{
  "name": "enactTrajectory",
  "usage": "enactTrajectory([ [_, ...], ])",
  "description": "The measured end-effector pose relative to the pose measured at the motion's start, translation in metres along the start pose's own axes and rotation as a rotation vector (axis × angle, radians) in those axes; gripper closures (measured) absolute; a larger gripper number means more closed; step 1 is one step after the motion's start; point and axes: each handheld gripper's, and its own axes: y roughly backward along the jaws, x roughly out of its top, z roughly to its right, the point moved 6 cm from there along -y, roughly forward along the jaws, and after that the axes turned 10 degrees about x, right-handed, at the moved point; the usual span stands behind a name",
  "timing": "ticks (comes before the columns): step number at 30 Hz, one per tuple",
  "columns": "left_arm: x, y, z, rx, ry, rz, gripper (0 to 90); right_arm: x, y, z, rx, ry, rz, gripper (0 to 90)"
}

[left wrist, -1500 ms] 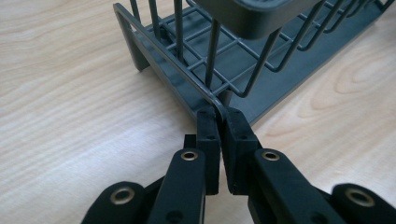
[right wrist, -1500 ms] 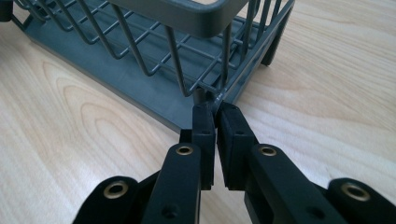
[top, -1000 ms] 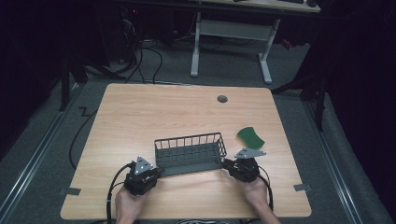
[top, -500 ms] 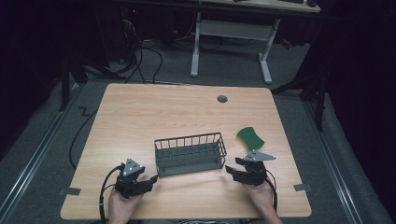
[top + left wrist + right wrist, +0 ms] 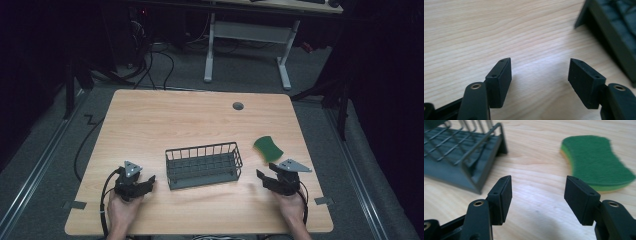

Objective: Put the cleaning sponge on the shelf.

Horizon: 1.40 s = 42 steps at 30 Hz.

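Dark wire dish rack (image 5: 203, 165) sits mid-worktop (image 5: 175, 120) — between the two tools, touching neither. Left tool (image 5: 148, 182) lies near the front edge, jaws spread, nothing held. Right tool (image 5: 260, 177) likewise spread and empty — green sponge (image 5: 268, 148) just beyond it, right of the rack.

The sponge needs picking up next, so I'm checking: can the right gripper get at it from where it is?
Probably yes: the right gripper is open, with the sponge lying just ahead on bare table; the wire basket sits off to the side.
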Motion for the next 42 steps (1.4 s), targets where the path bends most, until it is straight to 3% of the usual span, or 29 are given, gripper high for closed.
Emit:
enactTrajectory([
  [9, 0.001, -0.007, -0.013, 0.014, 0.024, 0.019, 35.0, 0.012, 0.004, 0.026, -0.074, -0.013, 0.029, 37.8],
  [19, 0.001, -0.009, -0.014, 0.019, 0.031, 0.026, 33.5, 0.037, -0.005, 0.058, -0.136, -0.044, -0.017, 34.4],
  [29, 0.001, -0.009, -0.014, 0.018, 0.03, 0.026, 33.1, 0.053, -0.035, 0.074, -0.124, -0.039, -0.118, 26.7],
  [33, 0.001, -0.009, -0.014, 0.018, 0.03, 0.026, 33.0, 0.052, -0.046, 0.078, -0.127, -0.046, -0.174, 24.0],
  [42, 0.001, -0.009, -0.014, 0.019, 0.031, 0.027, 33.0, 0.045, -0.057, 0.086, -0.115, -0.06, -0.22, 21.5],
])
